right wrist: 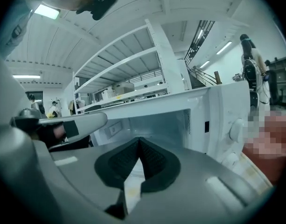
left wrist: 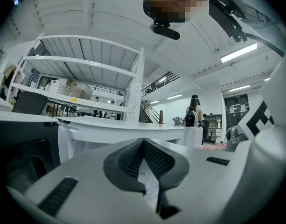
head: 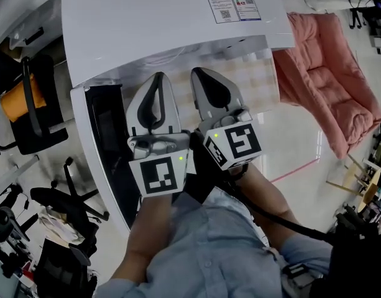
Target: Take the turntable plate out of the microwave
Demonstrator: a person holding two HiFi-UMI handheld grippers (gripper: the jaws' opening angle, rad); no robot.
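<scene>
Looks like a big open lab/workshop hall imo: tall white metal racks (left wrist: pixel 82 64) w/ boxes (left wrist: pixel 80 90), strip lights (left wrist: pixel 238 52) on a high ceiling, stairs (left wrist: pixel 147 114) at the back, office chairs (head: pixel 66 198) around.

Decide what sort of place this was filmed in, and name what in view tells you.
Most likely a large lab or workshop hall, not a home kitchen: tall white metal shelving, ceiling strip lights and an office chair share the space with the open microwave.

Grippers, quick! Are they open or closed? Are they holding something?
Left gripper: closed, holding nothing.
Right gripper: closed, holding nothing.
</scene>
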